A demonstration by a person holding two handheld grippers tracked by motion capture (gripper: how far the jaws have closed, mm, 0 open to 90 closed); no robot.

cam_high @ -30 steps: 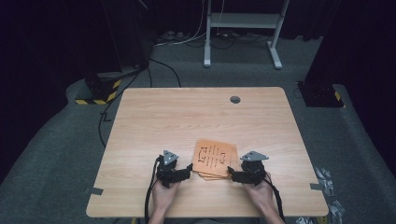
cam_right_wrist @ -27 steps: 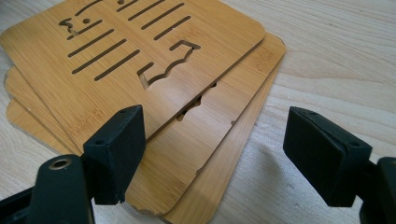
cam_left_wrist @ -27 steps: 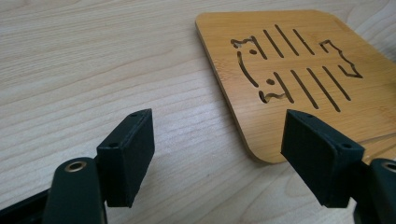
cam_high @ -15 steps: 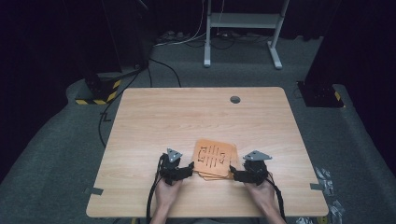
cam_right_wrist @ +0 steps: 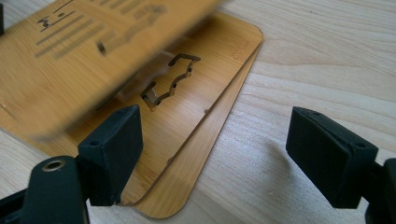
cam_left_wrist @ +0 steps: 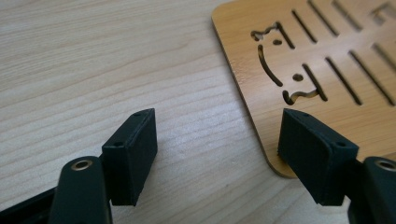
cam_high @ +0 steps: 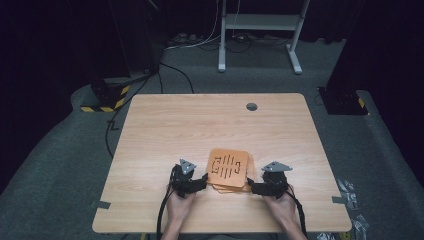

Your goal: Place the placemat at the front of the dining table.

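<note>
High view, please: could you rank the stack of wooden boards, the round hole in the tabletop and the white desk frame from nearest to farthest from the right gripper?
From the right gripper:
1. Stack of wooden boards, just beside it, toward the left gripper.
2. Round hole, near the table's far edge.
3. White desk frame, on the floor beyond the table.

**Count of what's on the table**

Grippers: 2, left gripper (cam_high: pixel 201 181) and right gripper (cam_high: pixel 253 187), one per hand. Each has 2 black jaws, so 4 jaws total, and 1 grey three-cornered plate on top, so 2 plates.

Hands: 2, left hand (cam_high: pixel 179 210) and right hand (cam_high: pixel 283 211).

Wooden boards (cam_high: pixel 229 168): at least 3, thin and stacked. The right gripper view shows a top board (cam_right_wrist: pixel 79 56) with slots, a second board (cam_right_wrist: pixel 196 88) with a shaped cut-out, and a third board edge (cam_right_wrist: pixel 210 154) below it. Can't tell if more lie underneath.

Table (cam_high: pixel 200 125): 1, with 1 round grey grommet (cam_high: pixel 251 106)

Tape bits on the table edges: 2, one left (cam_high: pixel 100 204), one right (cam_high: pixel 339 200)
</note>
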